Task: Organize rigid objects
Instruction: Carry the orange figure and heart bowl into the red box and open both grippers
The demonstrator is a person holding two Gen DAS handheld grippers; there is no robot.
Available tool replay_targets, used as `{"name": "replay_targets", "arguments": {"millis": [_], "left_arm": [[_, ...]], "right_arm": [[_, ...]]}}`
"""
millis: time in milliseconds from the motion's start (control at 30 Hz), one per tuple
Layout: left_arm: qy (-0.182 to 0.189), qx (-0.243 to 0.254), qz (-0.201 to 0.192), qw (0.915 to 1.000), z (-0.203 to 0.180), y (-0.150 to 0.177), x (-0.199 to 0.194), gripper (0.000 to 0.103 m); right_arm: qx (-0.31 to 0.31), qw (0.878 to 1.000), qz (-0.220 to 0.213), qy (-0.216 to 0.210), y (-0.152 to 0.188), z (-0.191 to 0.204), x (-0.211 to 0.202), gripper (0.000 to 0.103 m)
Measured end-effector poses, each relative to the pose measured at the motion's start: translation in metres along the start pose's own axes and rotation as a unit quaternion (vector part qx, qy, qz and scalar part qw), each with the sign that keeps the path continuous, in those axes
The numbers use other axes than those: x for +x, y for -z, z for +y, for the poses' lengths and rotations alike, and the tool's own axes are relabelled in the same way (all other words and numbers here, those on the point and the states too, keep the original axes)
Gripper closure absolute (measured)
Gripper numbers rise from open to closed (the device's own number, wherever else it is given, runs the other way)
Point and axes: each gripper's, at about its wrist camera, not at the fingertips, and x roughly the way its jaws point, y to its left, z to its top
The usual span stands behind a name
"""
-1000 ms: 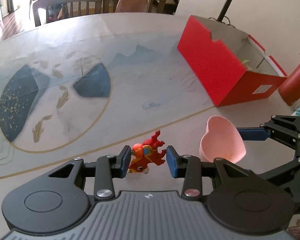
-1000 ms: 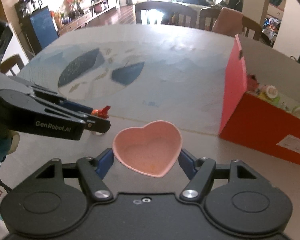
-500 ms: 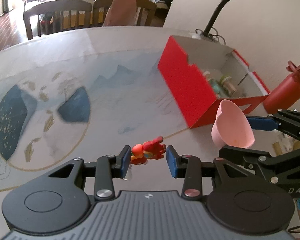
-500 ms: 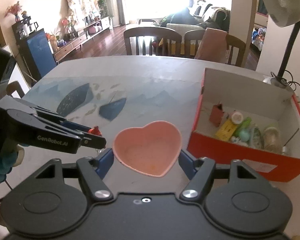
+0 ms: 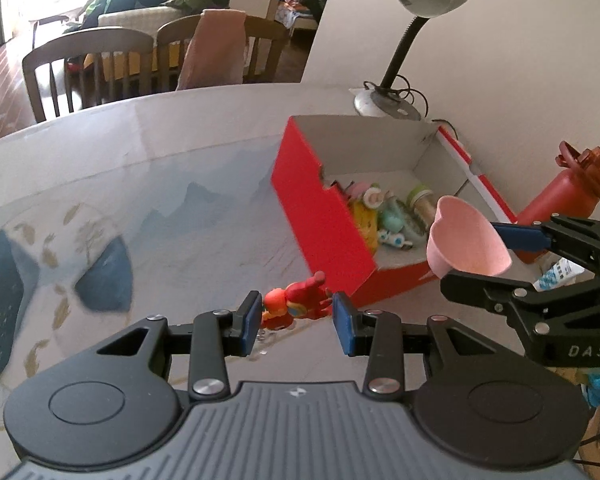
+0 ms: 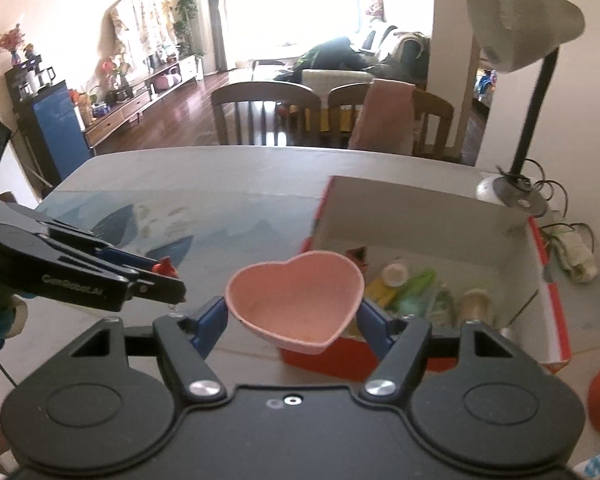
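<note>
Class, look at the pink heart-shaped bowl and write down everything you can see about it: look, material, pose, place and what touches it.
The pink heart-shaped bowl is one plain piece, matte, plastic by its look, with a thin rim. It is empty save a faint orange speck inside. It is lifted off the table, tilted slightly, its point toward the camera. The right hand-held gripper clamps it by its two sides with blue pads; nothing else touches it. It hangs at the near edge of the red cardboard box.

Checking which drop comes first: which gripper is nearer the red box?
Right. The right gripper, holding the pink heart bowl, is at the red box, by its near wall. The left gripper, holding the red toy figure, sits farther left, above the table.
</note>
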Motion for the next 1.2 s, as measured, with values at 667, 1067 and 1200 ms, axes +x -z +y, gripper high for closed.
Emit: {"name": "replay_targets", "arguments": {"millis": [667,1067,1200], "left_arm": [[-0.006,0.038,0.012,0.9992,-0.086,-0.058,0.069,0.065],[-0.008,0.073,0.013,0.9972,-0.127,-0.088,0.104,0.065],[-0.013,0.062,0.038,0.9973,-0.125,-0.088,0.126,0.065]], "right_arm": [[0.044,0.998,0.005,0.036,-0.017,-0.118,0.035,0.033],[0.05,0.998,0.032,0.033,-0.02,-0.156,0.069,0.033],[0.041,0.997,0.049,0.033,-0.018,-0.158,0.086,0.033]]}}
